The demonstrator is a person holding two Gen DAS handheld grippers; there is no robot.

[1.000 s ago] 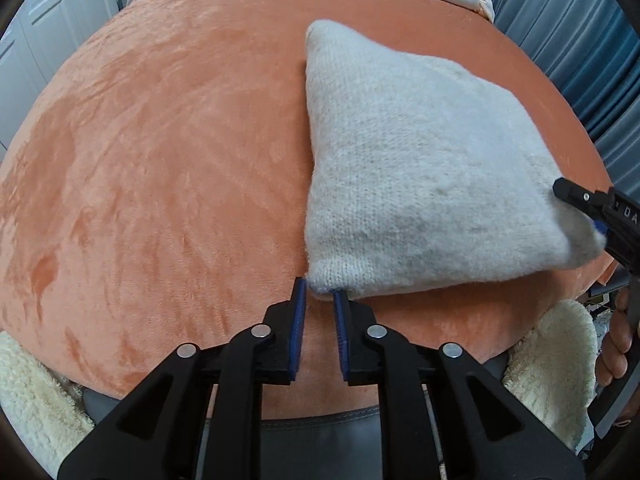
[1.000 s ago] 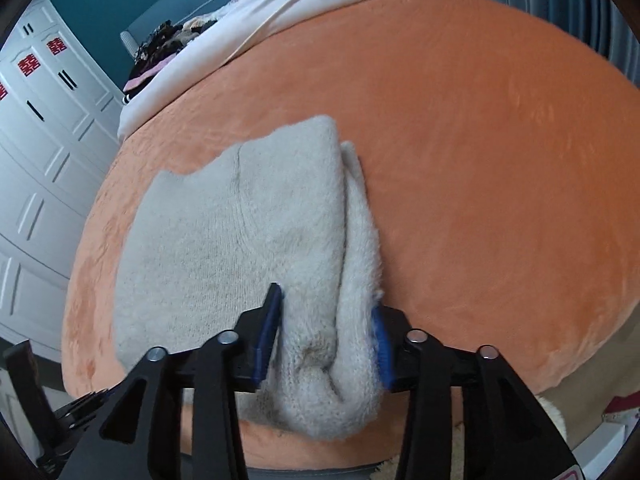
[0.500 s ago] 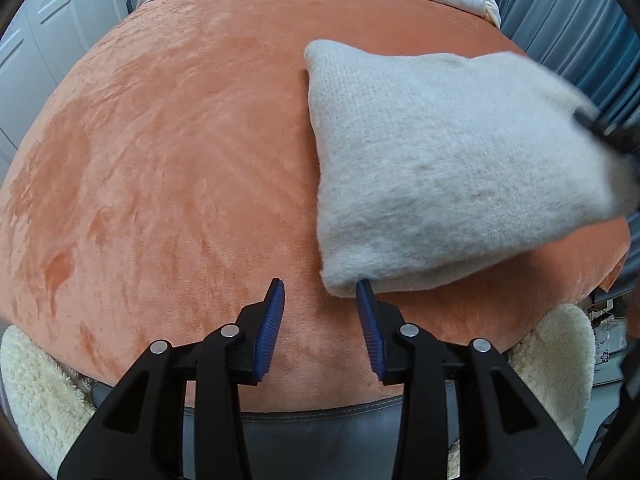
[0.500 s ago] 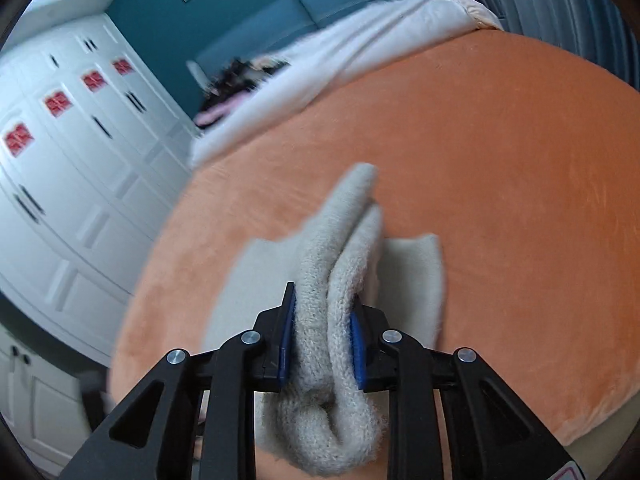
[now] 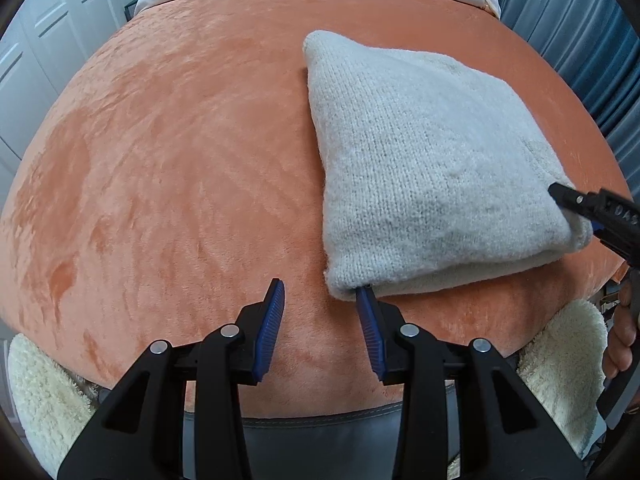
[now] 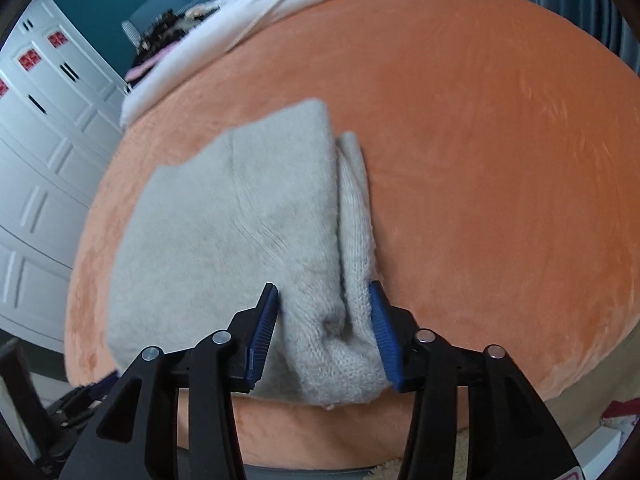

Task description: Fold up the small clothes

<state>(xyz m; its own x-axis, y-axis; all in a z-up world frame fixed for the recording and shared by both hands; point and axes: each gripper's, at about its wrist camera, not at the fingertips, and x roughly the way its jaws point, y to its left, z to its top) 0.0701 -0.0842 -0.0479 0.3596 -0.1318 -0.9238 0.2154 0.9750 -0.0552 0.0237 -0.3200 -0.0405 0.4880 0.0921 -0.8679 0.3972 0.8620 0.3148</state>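
A folded grey knit sweater lies on the orange plush blanket, toward its near right corner. The left gripper stands wide apart at the near edge, empty, its right pad just touching the sweater's near left corner. The right gripper is spread wide around the bunched near right corner of the sweater, both blue pads against the wool without squeezing it flat.
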